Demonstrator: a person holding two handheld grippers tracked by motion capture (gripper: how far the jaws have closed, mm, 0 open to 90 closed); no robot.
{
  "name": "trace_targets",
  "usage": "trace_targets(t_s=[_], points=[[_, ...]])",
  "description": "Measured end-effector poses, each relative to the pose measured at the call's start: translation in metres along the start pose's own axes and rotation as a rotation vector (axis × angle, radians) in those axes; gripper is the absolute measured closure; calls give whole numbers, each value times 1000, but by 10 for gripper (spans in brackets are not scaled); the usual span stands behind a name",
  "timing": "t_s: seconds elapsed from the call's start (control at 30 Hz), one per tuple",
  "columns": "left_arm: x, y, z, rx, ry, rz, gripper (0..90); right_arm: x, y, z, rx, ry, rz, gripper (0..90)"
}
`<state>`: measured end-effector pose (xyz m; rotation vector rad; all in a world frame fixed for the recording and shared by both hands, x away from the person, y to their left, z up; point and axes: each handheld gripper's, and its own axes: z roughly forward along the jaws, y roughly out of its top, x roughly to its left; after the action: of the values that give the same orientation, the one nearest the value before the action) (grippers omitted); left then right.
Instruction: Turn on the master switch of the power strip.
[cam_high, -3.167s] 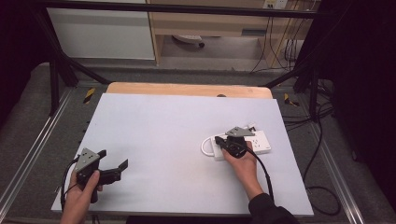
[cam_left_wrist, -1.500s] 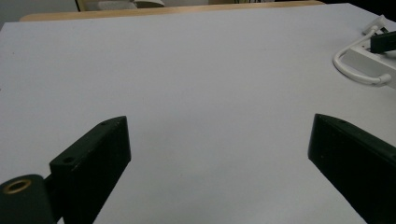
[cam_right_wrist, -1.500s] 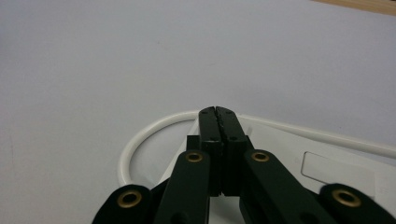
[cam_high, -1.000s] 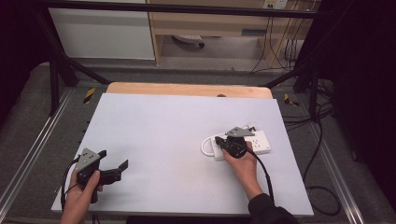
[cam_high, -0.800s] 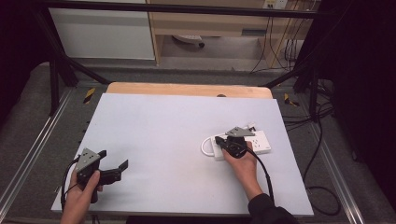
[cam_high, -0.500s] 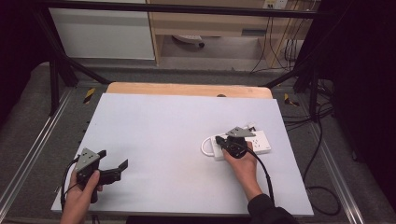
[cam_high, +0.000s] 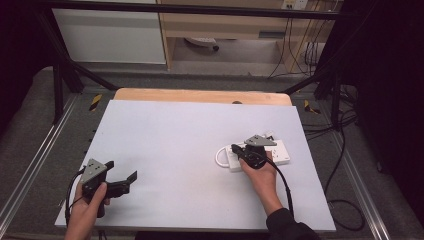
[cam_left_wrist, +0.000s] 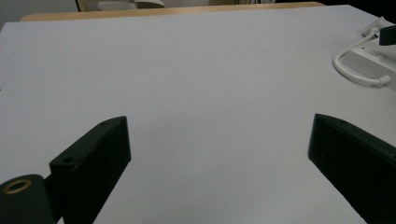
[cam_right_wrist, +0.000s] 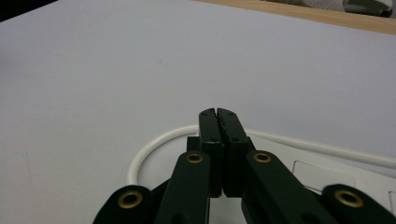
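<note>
The table (cam_high: 190, 150) was covered by a plain white sheet, with a strip of bare wood (cam_high: 200, 95) showing along its far edge. Beyond it stood a white cabinet (cam_high: 110, 35) and a wooden shelf unit (cam_high: 225, 30), and dark cables (cam_high: 345, 150) hung down over the grey floor to the right.

On the right half of the sheet lay a white power strip (cam_high: 272, 155), its white cord (cam_high: 220, 157) curling in a loop off the left end. The right gripper (cam_high: 235, 148) hung directly over the strip's left part, held in the person's right hand (cam_high: 260, 172), with the grey plate on top and a black cable trailing back along the forearm. In the right gripper view its jaws were pressed flat together — no gap between them and nothing seen caught there — with the cord (cam_right_wrist: 154, 144) bending just under and ahead of the tips and the strip's white body (cam_right_wrist: 322, 177) below.

The left gripper (cam_high: 127, 181) was near the front left corner of the table, well apart from the strip, held in the left hand (cam_high: 87, 212) and pointing to the right. Its jaws stood wide apart and empty — in the left gripper view bare white sheet lay between them, and the power strip (cam_left_wrist: 373, 58) with its looped cord (cam_left_wrist: 355, 70) sat far off at the upper right.
</note>
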<state>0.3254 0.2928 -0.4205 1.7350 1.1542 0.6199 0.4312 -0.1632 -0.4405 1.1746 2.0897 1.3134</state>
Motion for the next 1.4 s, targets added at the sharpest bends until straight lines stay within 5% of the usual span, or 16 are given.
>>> trace_targets(t_s=[0.27, 0.5, 0.83, 1.07, 1.23, 1.4], points=[[0, 0, 0, -1, 1, -2, 58, -2, 4, -7, -16, 3, 18, 851], [0, 0, -1, -3, 2, -5, 58, -3, 8, -16, -23, -4, 39, 708], [0, 0, -1, -6, 1, -2, 58, -6, 14, -30, -6, -15, 102, 287], [0, 0, -2, -7, 1, -1, 56, -7, 19, -38, -15, -39, 113, 69], [1, 0, -2, -8, 0, -6, 56, -5, 20, -43, -36, -73, 69, 58], [0, 0, -2, -8, -6, -3, 56, -4, 20, -57, -48, -58, 32, 52]])
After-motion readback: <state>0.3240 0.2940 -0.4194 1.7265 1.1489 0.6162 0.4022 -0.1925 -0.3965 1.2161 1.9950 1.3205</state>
